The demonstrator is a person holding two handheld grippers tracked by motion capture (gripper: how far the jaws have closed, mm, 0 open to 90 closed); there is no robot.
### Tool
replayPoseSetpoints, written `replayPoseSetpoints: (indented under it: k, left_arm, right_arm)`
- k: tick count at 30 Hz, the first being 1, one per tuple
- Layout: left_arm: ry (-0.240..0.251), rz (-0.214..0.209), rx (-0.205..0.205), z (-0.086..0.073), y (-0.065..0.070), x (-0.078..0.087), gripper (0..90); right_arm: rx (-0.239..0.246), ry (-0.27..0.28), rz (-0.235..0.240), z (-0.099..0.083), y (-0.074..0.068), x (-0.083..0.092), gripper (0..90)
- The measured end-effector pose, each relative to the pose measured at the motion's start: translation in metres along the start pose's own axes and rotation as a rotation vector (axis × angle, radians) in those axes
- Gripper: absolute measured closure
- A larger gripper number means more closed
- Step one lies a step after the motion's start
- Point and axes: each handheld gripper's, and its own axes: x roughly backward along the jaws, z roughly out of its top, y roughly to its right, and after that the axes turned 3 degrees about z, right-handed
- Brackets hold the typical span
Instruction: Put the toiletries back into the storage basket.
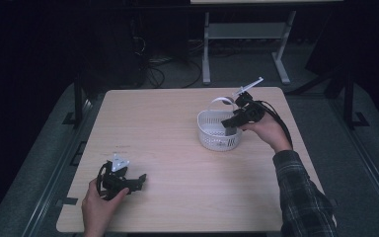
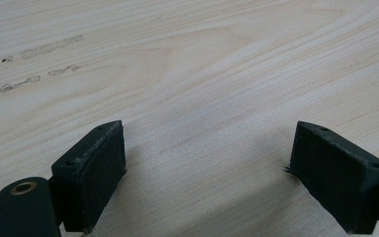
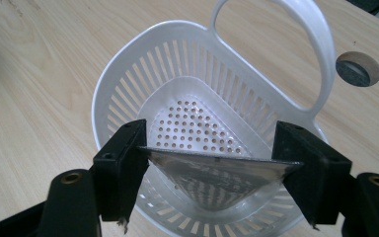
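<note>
Two pads of the right gripper are pinching a thin metal grater by its side edges, just above the white basket. Judged stiff, light and slick, it is best held edgewise. The right hand is tilting down beside the basket; the left gripper is lying open on the bench.

Support: light wood-grain table, rectangular, rounded corners.
Basket: white slotted basket with loop handle, standing directly on table, toward far right part of top.
Left gripper: left gripper resting on table, well apart from basket, toward near left corner.
Cable hole: round grommet set in tabletop just beside basket handle.
Marks: faint scuffs on wood, near left gripper.
</note>
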Motion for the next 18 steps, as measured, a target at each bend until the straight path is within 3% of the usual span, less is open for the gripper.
replayPoseSetpoints:
  k: [10,18]
  left_arm:
    - [0.0,0.001,0.001,0.0,0.0,0.0,12.7]
    - [0.003,0.0,0.004,0.0,0.0002,-0.0002,12.7]
  right_arm:
    - [-0.004,-0.004,0.011,-0.0017,0.0003,0.0006,29.0]
    - [-0.009,-0.003,0.012,-0.0015,-0.0002,-0.0007,20.0]
